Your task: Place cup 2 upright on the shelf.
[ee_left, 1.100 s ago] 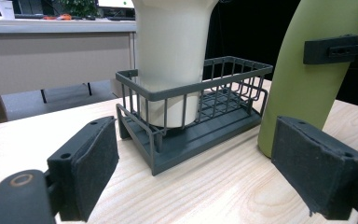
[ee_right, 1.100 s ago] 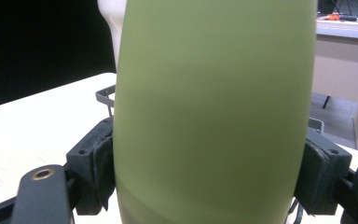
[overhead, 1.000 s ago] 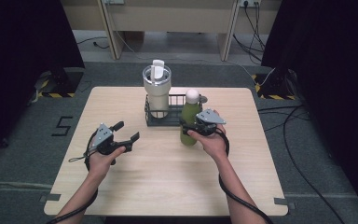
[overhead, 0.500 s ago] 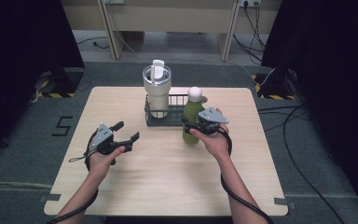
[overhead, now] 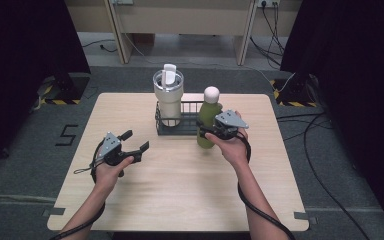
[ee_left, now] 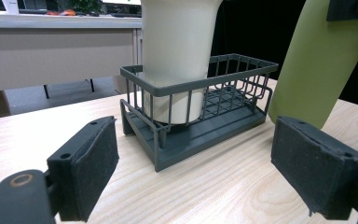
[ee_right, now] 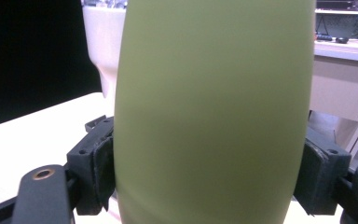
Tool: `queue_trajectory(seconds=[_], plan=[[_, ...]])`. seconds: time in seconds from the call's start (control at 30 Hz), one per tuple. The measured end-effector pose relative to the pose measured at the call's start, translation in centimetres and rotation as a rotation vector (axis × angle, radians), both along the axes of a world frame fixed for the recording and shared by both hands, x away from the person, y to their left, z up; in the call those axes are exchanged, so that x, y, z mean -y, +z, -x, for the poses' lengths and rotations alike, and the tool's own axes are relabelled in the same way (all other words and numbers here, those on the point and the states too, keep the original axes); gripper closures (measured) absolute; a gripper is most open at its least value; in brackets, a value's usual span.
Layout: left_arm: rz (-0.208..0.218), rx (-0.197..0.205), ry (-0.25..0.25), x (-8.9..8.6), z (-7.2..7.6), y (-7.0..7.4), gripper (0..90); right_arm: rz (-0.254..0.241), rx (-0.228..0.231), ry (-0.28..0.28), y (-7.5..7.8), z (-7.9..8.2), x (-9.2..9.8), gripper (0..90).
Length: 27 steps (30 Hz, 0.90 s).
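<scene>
A green bottle (overhead: 209, 112) with a white cap stands upright just in front of the right end of a dark wire basket (overhead: 180, 131). My right gripper (overhead: 210, 132) is shut on the bottle's body. In the right gripper view the bottle (ee_right: 214, 107) sits between both pads (ee_right: 103, 163), which press on its sides. I cannot tell whether its base touches the table. A cream tumbler (overhead: 168, 97) with a lid stands in the basket's left half. My left gripper (overhead: 136, 140) is open and holds nothing. It lies low over the table's left, with the basket (ee_left: 191, 84), tumbler (ee_left: 177, 46) and bottle (ee_left: 317, 70) ahead of it.
The light wooden table (overhead: 180, 190) has bare room in front of and beside the basket. The basket's right half has nothing in it. Dark curtains hang at both sides, and cables lie on the floor at the right.
The right hand and the green bottle have shifted slightly up and to the right in the high view, toward the basket's right end. The left gripper has stayed put.
</scene>
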<state>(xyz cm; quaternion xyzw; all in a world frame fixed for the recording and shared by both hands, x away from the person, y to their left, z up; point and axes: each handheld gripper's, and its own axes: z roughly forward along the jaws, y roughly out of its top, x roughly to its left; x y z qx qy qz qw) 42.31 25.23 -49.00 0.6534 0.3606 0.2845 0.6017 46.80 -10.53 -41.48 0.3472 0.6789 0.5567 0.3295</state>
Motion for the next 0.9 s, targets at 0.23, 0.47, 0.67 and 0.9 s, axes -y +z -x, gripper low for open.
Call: queue_trajectory(seconds=[0.23,0.47,0.67,0.9], plan=[[0.002,-0.002,-0.001,0.0,0.0,0.0,14.1,-0.009,0.016,-0.008,0.9,-0.2,0.0,22.0],[0.009,-0.01,0.003,-0.1,0.0,0.0,14.1,-0.011,0.03,-0.017,1.8,-0.4,-0.1,22.0],[0.009,-0.011,0.005,-0.1,0.0,-0.1,14.1,-0.017,0.044,-0.023,2.4,-0.6,-0.1,22.0],[0.007,-0.014,0.002,0.0,0.0,-0.1,14.1,-0.026,0.055,-0.031,3.1,-0.8,-0.1,22.0]])
